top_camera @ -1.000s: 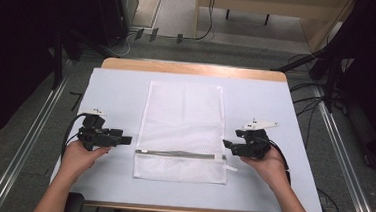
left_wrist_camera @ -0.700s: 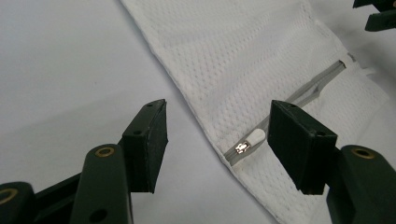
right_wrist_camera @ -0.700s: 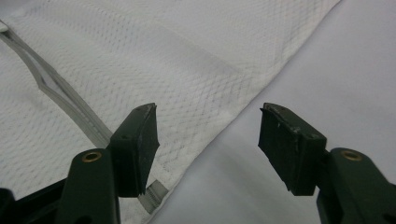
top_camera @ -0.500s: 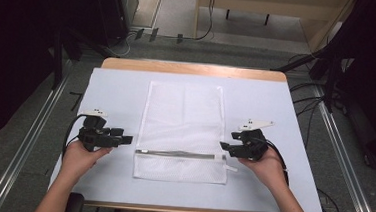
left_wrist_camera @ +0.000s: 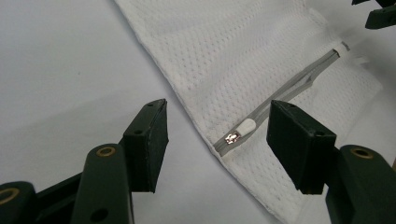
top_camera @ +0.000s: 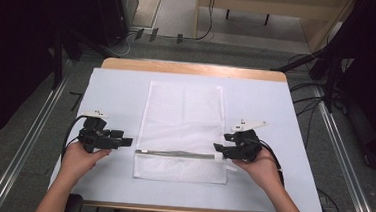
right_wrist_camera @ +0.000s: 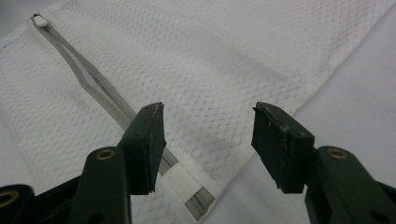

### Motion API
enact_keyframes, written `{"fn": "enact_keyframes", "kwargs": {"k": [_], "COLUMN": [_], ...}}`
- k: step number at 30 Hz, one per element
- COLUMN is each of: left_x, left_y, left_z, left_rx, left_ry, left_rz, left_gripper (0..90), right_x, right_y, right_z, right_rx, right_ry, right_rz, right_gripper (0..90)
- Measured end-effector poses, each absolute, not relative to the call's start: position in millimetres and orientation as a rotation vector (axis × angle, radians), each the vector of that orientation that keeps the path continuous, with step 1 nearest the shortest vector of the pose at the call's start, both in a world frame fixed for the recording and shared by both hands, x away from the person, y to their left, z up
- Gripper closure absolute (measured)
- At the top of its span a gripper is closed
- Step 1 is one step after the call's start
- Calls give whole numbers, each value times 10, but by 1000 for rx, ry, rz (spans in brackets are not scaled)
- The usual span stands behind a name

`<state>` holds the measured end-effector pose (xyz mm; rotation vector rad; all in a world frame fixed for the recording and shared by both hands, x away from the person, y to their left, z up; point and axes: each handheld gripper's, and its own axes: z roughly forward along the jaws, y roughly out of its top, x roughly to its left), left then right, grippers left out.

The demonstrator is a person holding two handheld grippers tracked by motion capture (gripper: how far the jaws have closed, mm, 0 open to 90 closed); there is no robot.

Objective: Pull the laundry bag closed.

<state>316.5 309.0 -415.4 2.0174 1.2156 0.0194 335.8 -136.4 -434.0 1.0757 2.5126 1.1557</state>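
Note:
A white mesh bag (top_camera: 182,120) lies flat in the middle of the table, its grey zipper (top_camera: 177,154) running across near the front end. My left gripper (top_camera: 127,142) rests just left of the bag and is open. In the left gripper view, the zipper pull (left_wrist_camera: 238,131) lies on the table between the left gripper (left_wrist_camera: 218,108) jaws, untouched. My right gripper (top_camera: 218,147) is at the zipper's right end. Its jaws have just been closing but still stand apart. In the right gripper view, the right gripper (right_wrist_camera: 208,109) has the bag's edge (right_wrist_camera: 205,154) beneath its jaws, not pinched.
The pale table top (top_camera: 276,107) has bare room on both sides of the bag and behind it. A wooden strip (top_camera: 193,69) marks the far edge. Cables and dark equipment (top_camera: 107,10) stand on the floor around the table. Both forearms enter from the bottom.
The right gripper has slid a little left onto the bag's right edge and its jaws have narrowed. The left gripper and the bag have stayed in place.

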Motion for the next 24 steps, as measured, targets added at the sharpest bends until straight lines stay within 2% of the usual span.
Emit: {"fn": "enact_keyframes", "kwargs": {"k": [24], "left_x": [3062], "left_y": [3146], "left_z": [-4142], "left_rx": [1997], "left_ry": [1244], "left_rz": [32], "left_gripper": [416], "right_x": [3310], "right_y": [-1028], "right_z": [-4292], "right_rx": [956], "right_ry": [2558], "right_rz": [1183], "right_gripper": [515]}}
